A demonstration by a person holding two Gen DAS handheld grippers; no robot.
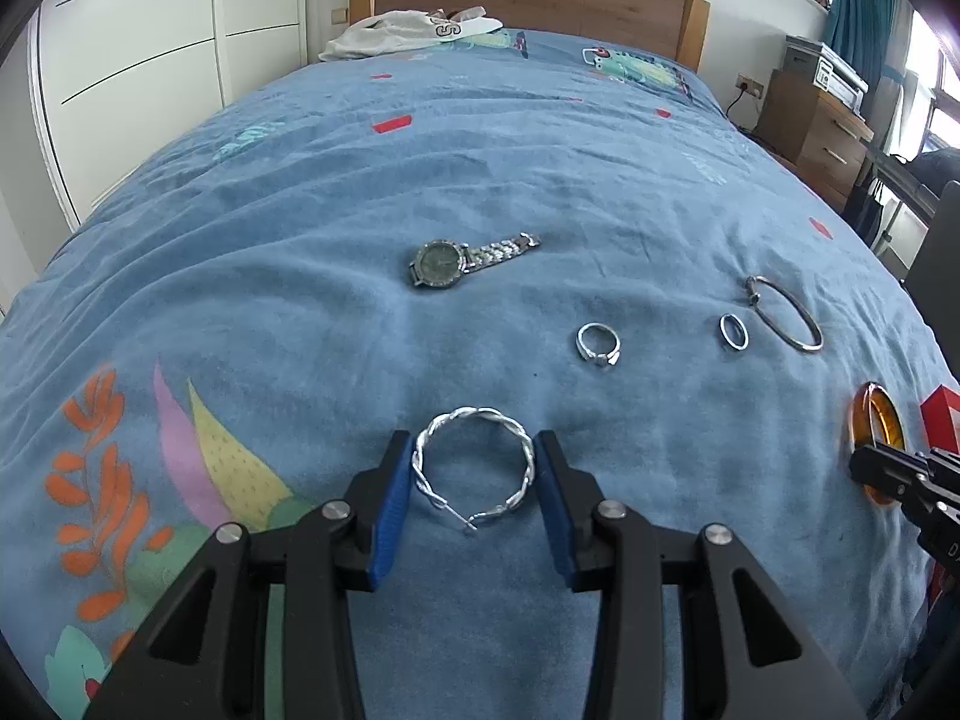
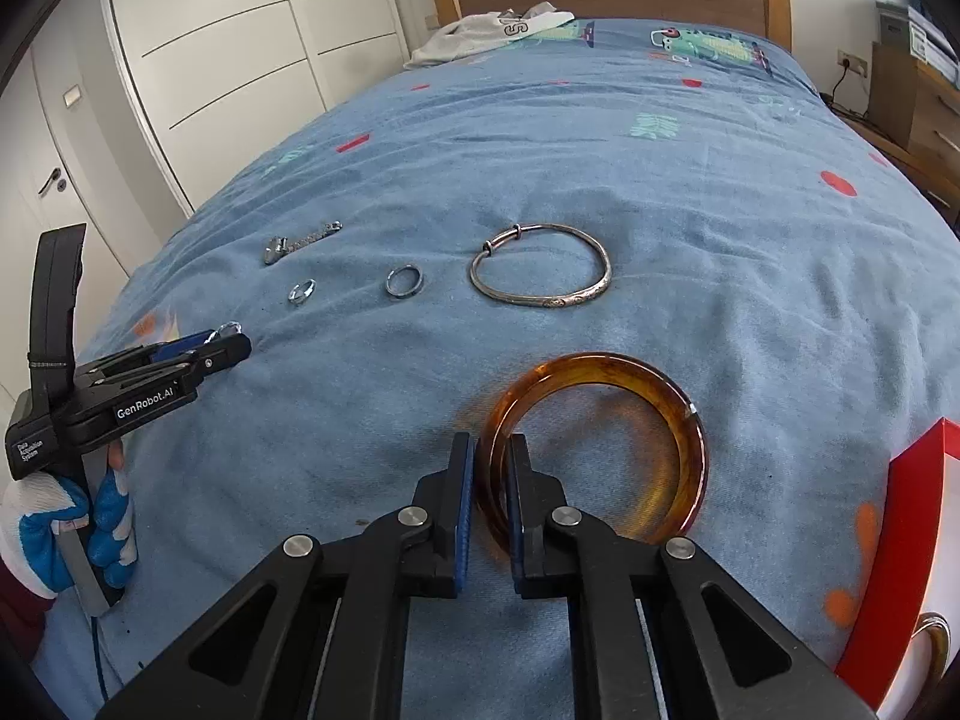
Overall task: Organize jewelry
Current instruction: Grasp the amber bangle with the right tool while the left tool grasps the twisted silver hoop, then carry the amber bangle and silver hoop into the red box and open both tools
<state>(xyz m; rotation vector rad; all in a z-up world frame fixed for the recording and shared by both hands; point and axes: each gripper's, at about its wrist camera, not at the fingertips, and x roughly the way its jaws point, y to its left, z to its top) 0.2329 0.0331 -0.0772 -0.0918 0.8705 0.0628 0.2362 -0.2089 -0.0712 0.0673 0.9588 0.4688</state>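
Three bracelets (image 1: pixel 474 468), two rings (image 1: pixel 598 345), one watch (image 1: pixel 441 264)

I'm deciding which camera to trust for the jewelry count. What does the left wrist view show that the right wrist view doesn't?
Only the left wrist view shows the watch face-on and the twisted silver bracelet whole, between the left tool's pads. Only the right wrist view shows the whole amber bangle, its rim clamped by the right tool, and the gloved hand. Both show two rings, the thin silver bangle, and the red box.

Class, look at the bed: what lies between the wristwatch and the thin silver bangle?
Two rings: a signet-style ring nearer the wristwatch, and a plain band beside the thin silver bangle. The left wrist view shows it best.
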